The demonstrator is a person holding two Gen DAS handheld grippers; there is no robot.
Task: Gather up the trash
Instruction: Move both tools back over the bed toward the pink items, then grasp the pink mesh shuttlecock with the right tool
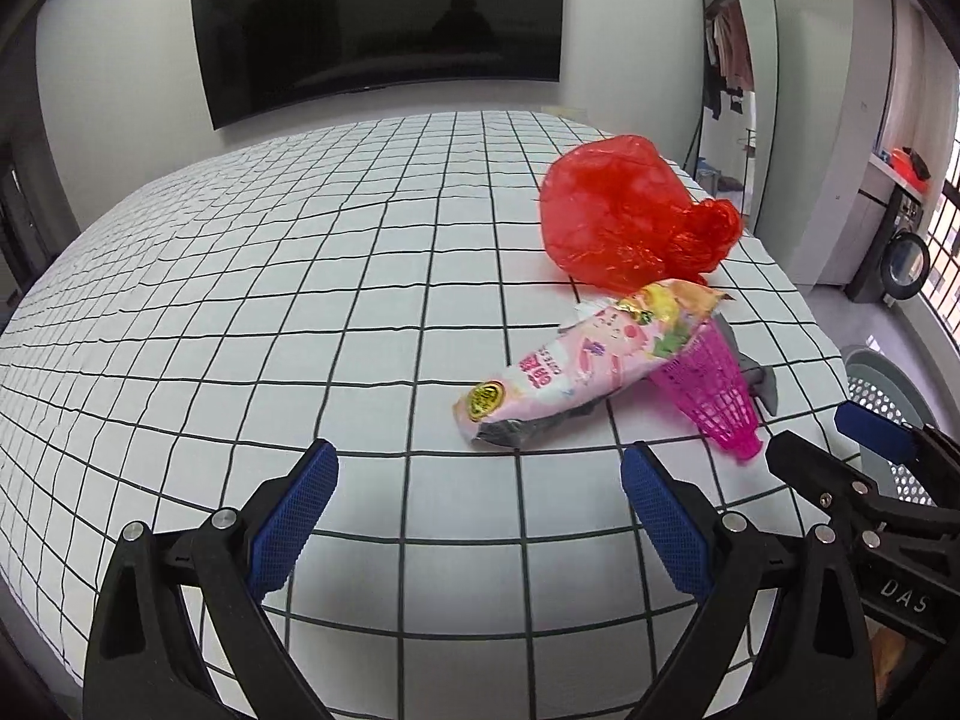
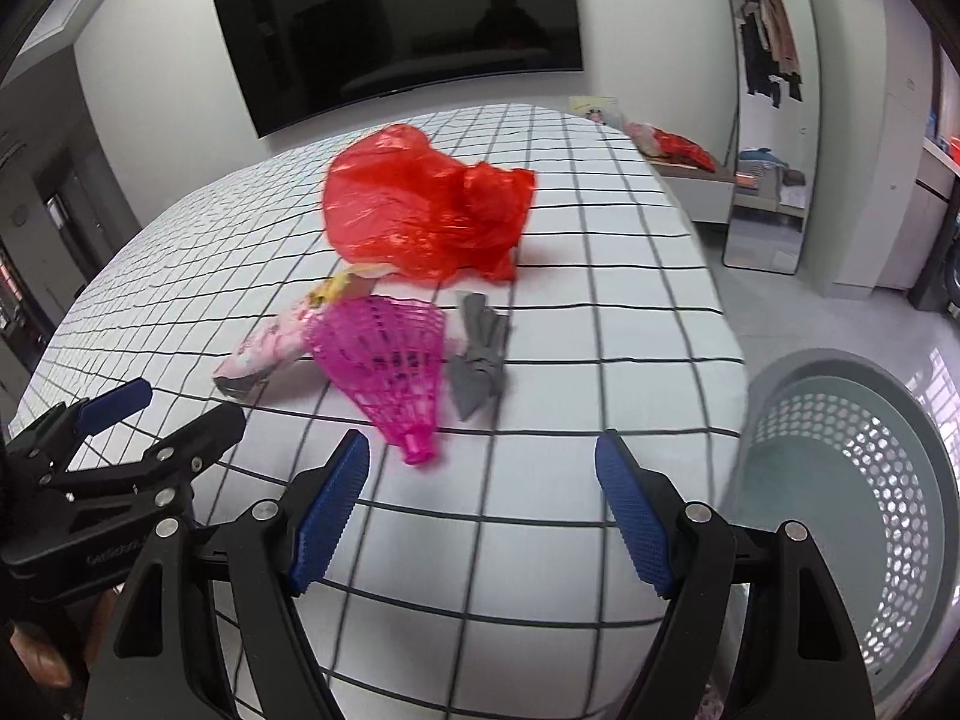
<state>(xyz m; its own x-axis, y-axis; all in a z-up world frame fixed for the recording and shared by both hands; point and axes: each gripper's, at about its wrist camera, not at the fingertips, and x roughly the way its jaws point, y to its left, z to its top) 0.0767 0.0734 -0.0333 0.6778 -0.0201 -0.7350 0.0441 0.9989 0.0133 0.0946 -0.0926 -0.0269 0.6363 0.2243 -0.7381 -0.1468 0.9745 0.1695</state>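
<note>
Both claws hang over the bed with nothing between their fingers: the left gripper (image 1: 480, 492) stands wide apart, its blue ribbed rubber pads on black plastic arms, and the right gripper (image 2: 483, 483) is spread just as widely, empty too. Under them lies a white quilted bedspread with a thin black grid (image 1: 300, 300), soft and slightly puckered along the lines. Seen from the left wrist, the trash sits toward two o'clock: a crumpled, glossy red translucent plastic bag (image 1: 630, 219) farthest off, and just in front of it a long pink printed foil snack wrapper (image 1: 576, 372), flattened and creased, its silver inside showing at the near end. One end of that wrapper rests on a magenta plastic lattice cone shaped like a shuttlecock skirt (image 1: 714, 387), lying on its side with its narrow end toward the camera. Just beside the cone, at its three o'clock in the right wrist view, lies a folded scrap of grey matt fabric or paper (image 2: 480, 354). At four o'clock off the bed edge stands a round grey-green perforated plastic basket (image 2: 888, 480), its wall dotted with small holes.
</note>
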